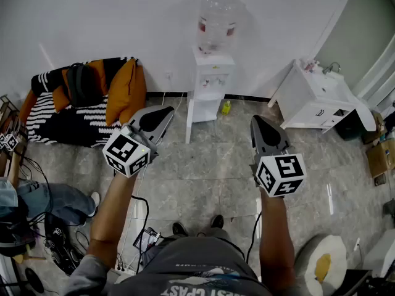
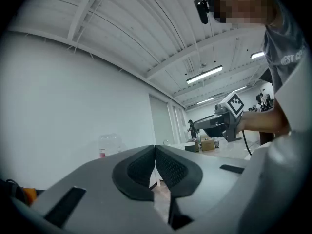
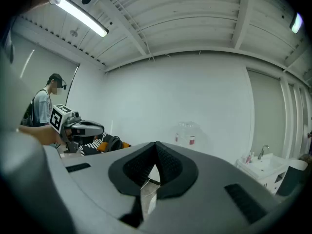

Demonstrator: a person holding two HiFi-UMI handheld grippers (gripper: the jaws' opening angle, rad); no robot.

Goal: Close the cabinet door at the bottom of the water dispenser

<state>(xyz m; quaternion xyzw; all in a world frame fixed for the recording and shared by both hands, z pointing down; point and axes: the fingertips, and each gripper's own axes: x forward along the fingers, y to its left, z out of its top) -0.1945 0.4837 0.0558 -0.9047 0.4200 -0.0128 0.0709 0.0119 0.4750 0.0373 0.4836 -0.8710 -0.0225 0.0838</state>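
Observation:
The white water dispenser (image 1: 213, 79) stands against the far wall with a clear bottle (image 1: 216, 18) on top. Its bottom cabinet door (image 1: 189, 121) is swung open to the left, and a small yellow-green thing (image 1: 226, 107) sits at the cabinet's foot. Both grippers are held out level, well short of the dispenser. My left gripper (image 1: 166, 111) is shut and empty; in its own view the left gripper (image 2: 154, 147) has its pads touching. My right gripper (image 1: 257, 121) is shut too, with nothing between the meeting pads of the right gripper (image 3: 156, 145). The bottle (image 3: 186, 133) shows above those jaws.
A striped couch (image 1: 68, 119) with orange cushions and a black backpack lies at the left wall. A white sink cabinet (image 1: 311, 100) stands at the right. Cables and a power strip (image 1: 133, 242) lie on the tiled floor by my feet. A person's leg (image 1: 52, 199) is at the left.

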